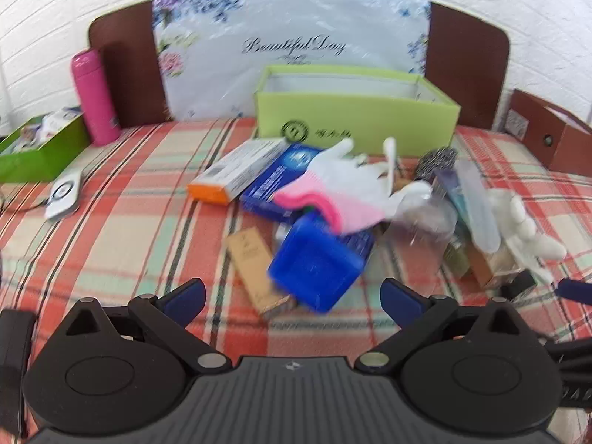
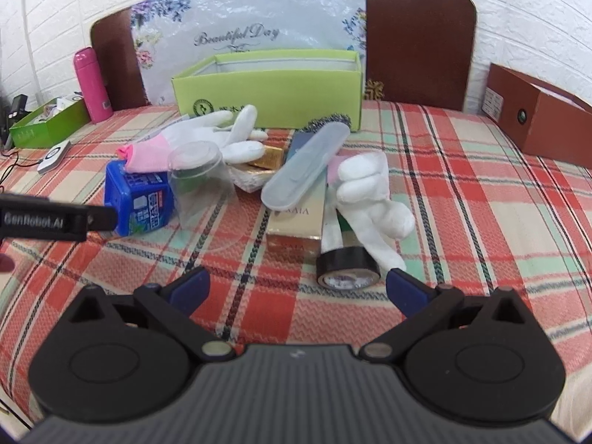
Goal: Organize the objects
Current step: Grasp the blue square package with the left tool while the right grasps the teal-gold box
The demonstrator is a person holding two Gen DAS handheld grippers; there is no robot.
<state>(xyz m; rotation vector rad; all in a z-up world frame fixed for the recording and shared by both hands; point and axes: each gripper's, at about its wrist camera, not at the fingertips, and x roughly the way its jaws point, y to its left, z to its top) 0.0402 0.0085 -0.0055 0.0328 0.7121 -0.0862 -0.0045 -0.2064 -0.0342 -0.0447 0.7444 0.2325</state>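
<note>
Left gripper (image 1: 292, 292) was spread wide, empty; right gripper (image 2: 298, 285) likewise. Blue plastic tub (image 1: 314, 262) lay just ahead of the left jaws, tilted, blurred. Black tape roll (image 2: 347, 268) sat just ahead-right of the right jaws, on its side. Pile lay between tools and open green cardboard box (image 2: 270, 92); soft white-pink glove (image 2: 207, 137) draped on top, long frosted case (image 2: 305, 164) ran diagonally.

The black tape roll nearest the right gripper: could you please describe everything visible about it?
The black tape roll lies on the plaid cloth, its open core with a pale printed inner label facing the camera. Its band looks glossy black. A finger of the white glove rests against it, and the gold box sits just behind-left. Nothing grips it.
</note>
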